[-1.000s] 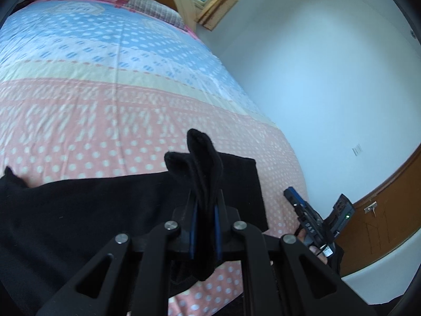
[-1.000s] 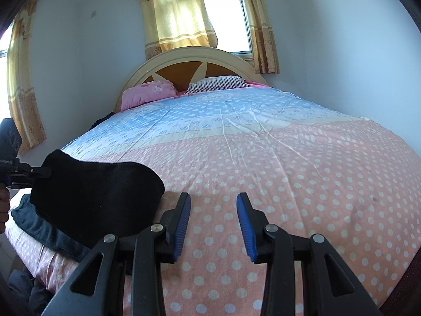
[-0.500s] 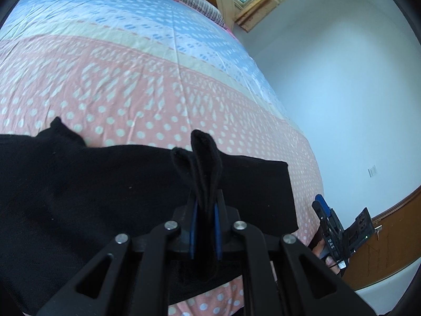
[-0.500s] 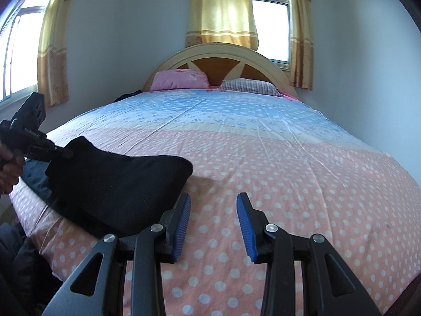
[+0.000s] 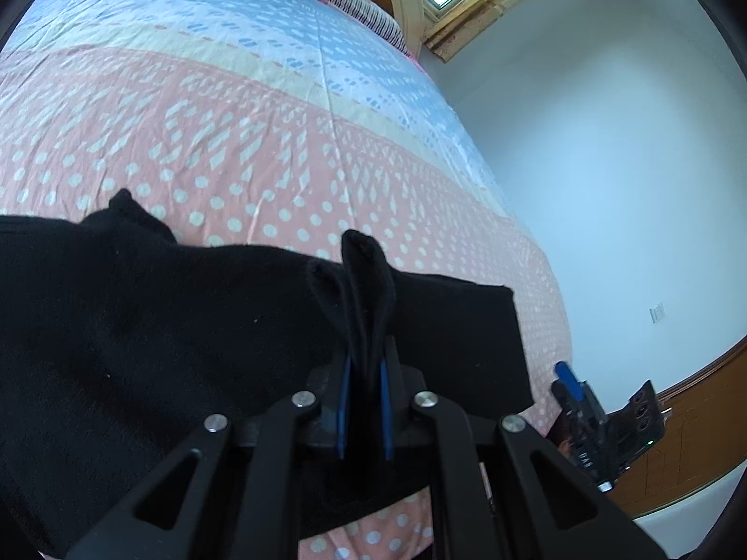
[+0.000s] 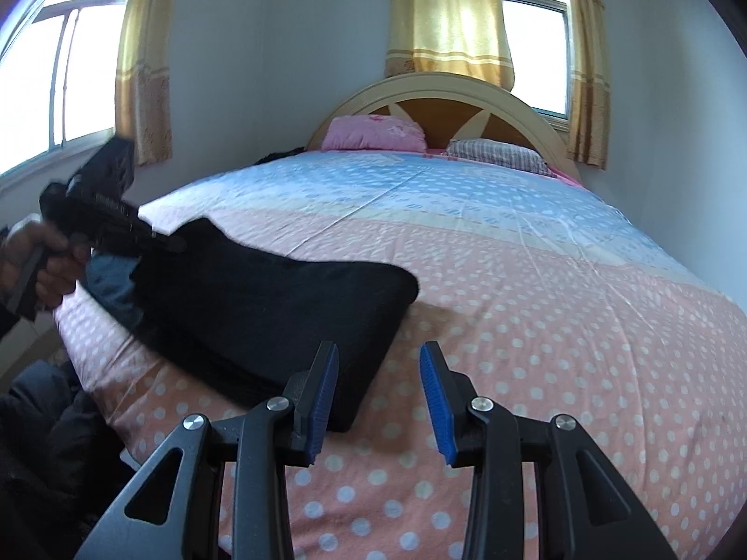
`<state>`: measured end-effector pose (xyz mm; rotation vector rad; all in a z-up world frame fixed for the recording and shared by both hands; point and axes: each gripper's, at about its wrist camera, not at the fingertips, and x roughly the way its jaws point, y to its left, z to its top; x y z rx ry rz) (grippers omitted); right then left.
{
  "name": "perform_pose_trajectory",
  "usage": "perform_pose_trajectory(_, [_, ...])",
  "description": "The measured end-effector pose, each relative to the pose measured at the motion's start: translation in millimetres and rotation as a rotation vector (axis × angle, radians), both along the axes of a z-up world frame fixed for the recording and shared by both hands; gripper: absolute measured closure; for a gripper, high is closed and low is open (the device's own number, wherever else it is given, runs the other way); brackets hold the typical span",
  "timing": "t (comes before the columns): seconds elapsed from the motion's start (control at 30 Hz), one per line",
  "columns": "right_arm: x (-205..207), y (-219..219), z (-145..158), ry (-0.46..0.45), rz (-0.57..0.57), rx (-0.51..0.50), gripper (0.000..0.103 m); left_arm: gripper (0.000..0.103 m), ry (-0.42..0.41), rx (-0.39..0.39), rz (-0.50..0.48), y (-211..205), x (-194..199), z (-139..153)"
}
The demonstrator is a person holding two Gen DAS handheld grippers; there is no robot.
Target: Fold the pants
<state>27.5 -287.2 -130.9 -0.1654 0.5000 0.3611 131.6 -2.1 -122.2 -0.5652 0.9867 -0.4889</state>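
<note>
Gripping black pants, left tool; right tool agape.

- You get soft daylight from the windows, at twelve and nine o'clock in your right view; the panes blow out white.
- Your black pants show almost no detail.
- The hand at nine o'clock is motion-blurred.
- Fisheye bends walls; corners go dark.

Ahead of the right gripper, from 12 to 3 o'clock, the bed lies bare — free passage up to the pillows at the headboard. At 10 o'clock the black pants cover the near corner — the left gripper occupies their far end.
</note>
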Motion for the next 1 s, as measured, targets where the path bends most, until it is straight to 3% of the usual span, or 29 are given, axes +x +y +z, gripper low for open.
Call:
perform_pose_trajectory(0.17, [-6, 13, -1, -0.006, 0.074, 0.010, 0.064, 0.092, 0.012, 0.058, -0.001, -4, 2, -4])
perform_pose_trajectory(0.27, [-3, 23, -9, 0.032, 0.099, -0.017, 0.050, 0.092, 0.050, 0.066, 0.011, -2, 4, -18])
perform_pose_trajectory(0.53, [13, 21, -30, 0.152, 0.055, -0.067, 0.050, 0.089, 0.032, 0.112, 0.002, -4, -1, -20])
perform_pose_trajectory(0.57, [11, 18, -27, 0.148, 0.054, -0.056, 0.050, 0.084, 0.035, 0.124, 0.008, -4, -1, -21])
perform_pose_trajectory(0.77, [-1, 0, 13, 0.068, 0.056, 0.147, 0.050, 0.082, -0.021, 0.163, 0.031, 2, -13, -9])
perform_pose_trajectory(0.83, [5, 2, 18, 0.075, 0.064, 0.194, 0.050, 0.076, -0.073, 0.184, 0.055, 8, -17, 3])
perform_pose_trajectory(0.9, [14, 8, 15, 0.104, 0.076, 0.213, 0.048, 0.052, -0.106, 0.196, 0.080, 10, -16, 10])
perform_pose_trajectory(1.0, [30, 18, -6, 0.200, 0.086, 0.185, 0.048, 0.048, -0.133, 0.236, 0.089, 5, -7, 10])
